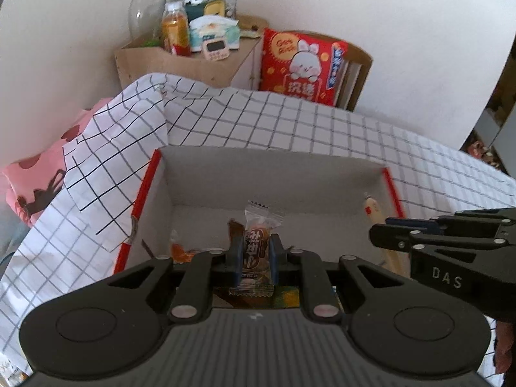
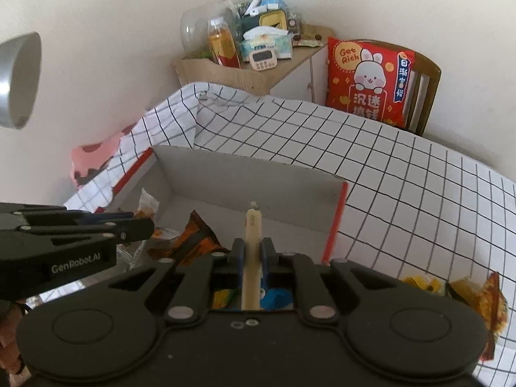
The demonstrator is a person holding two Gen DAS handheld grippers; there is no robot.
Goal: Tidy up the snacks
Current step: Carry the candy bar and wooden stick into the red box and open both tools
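A grey cardboard box with red edges (image 1: 225, 177) (image 2: 225, 180) sits on the checked tablecloth. My left gripper (image 1: 253, 254) is shut on a clear-wrapped brown snack (image 1: 254, 248), held over the box's near side. My right gripper (image 2: 253, 254) is shut on a long cream sausage stick (image 2: 252, 235), also held over the box; the stick shows in the left wrist view (image 1: 374, 213) at the box's right. Orange snack packets (image 2: 193, 238) (image 1: 180, 251) lie inside the box.
More orange and yellow snack packets (image 2: 467, 293) lie on the cloth to the right of the box. A wooden cabinet with a bottle, tissues and a timer (image 2: 258, 58) and a chair with a red cushion (image 2: 371, 80) stand behind the table.
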